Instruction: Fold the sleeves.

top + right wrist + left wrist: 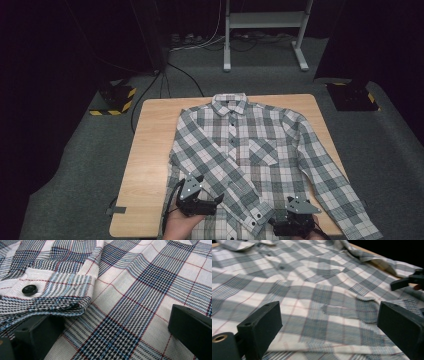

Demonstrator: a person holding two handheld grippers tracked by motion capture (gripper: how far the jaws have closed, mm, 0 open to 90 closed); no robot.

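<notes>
Shirt [250, 150]: spread buttoned across my table [150, 165], one sleeve [235, 187] folded over the front.
Left tongs [212, 199]: at seven o'clock, jaws wide apart, gripping nothing.
Right tongs [290, 220]: at five o'clock, jaws apart, cuff [47, 298] overlapping one jaw.

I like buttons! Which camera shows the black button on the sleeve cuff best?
The right gripper view: the black button on the cuff sits close and sharp. The high view shows it as a tiny dot. In the left gripper view I cannot pick it out.
</notes>
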